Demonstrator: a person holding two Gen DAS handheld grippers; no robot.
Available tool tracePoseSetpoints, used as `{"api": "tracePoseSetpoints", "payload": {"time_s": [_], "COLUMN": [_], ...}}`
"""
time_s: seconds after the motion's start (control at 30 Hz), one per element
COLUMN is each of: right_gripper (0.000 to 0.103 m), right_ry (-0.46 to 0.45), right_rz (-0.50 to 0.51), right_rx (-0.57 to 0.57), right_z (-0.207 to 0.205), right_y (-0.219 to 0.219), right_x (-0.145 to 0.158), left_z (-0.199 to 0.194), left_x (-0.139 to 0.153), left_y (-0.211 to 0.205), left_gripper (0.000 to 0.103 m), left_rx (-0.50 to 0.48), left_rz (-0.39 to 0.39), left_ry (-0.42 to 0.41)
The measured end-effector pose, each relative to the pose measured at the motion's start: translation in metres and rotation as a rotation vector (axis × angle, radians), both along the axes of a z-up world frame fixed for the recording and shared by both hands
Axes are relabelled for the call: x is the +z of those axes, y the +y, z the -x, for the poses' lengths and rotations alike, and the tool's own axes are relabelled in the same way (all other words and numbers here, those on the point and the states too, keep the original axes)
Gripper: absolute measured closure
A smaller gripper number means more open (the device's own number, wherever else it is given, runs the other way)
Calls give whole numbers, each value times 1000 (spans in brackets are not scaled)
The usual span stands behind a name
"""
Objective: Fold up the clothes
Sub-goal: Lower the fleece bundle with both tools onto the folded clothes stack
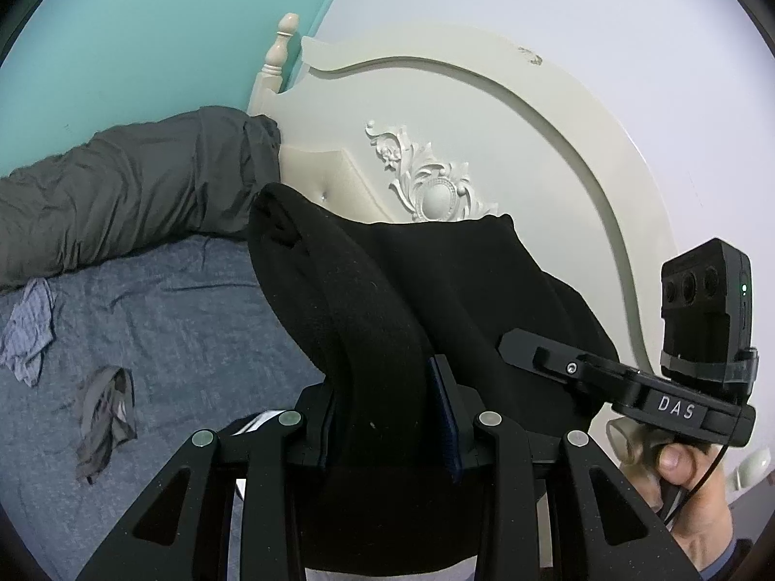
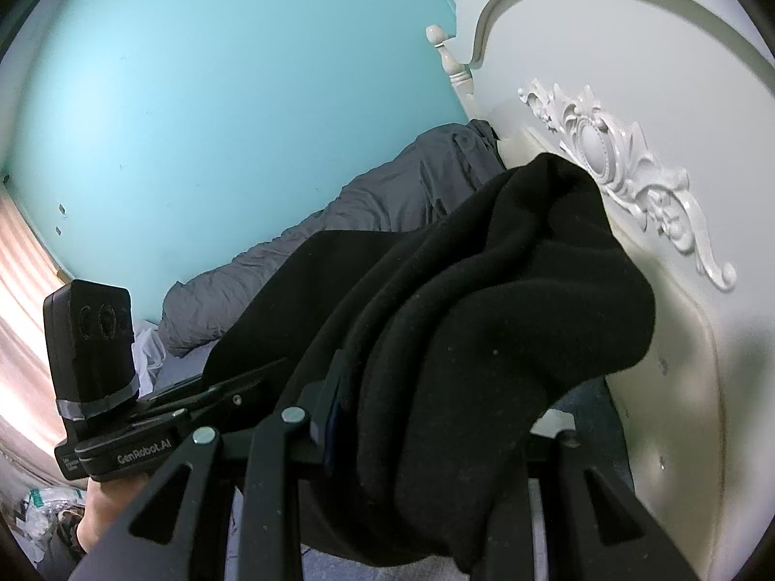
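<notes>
both grippers, left gripper (image 1: 387, 416) and right gripper (image 2: 368, 416), have jaws closed on the black garment (image 1: 387, 290), lifted above the bed (image 1: 193, 314), headboard (image 1: 557, 145) beyond.

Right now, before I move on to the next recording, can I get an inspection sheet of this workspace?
Surface: bed with blue sheet, wrinkled.
Job's things: black garment, lifted off the bed, stretched between both tools.
Clutter: small grey cloth and pale blue cloth on the sheet; grey duvet bunched along the wall.
Grippers: left tool and right tool both shut on the garment.
Cables: thin black cable by the right hand.
Surroundings: cream headboard, turquoise wall.
</notes>
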State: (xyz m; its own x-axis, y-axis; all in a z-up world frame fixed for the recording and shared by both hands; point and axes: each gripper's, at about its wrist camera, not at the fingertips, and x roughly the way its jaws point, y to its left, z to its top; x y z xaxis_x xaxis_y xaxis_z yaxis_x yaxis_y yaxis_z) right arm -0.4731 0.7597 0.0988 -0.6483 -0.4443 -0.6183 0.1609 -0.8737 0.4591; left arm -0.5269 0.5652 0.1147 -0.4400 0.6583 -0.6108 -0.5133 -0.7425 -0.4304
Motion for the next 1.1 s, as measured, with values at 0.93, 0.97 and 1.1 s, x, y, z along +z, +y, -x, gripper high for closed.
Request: {"api": "tracePoseSetpoints", "payload": {"time_s": [0.93,0.97,1.1], "right_gripper": [73,73,73], "right_ry": [-73,-82,-122], "right_rz": [-28,-13,25], "right_rx": [74,77,90], "right_z": [71,65,38], "right_y": [44,45,52], "right_x": [-26,-34,-65], "left_z": [46,39,15], "left_x": [-46,-52,-74], "left_y": [49,49,46], "left_gripper": [67,67,67], "left_rx": [49,40,15], "left_rz": [74,80,91], "left_ry": [-90,-92,-123]}}
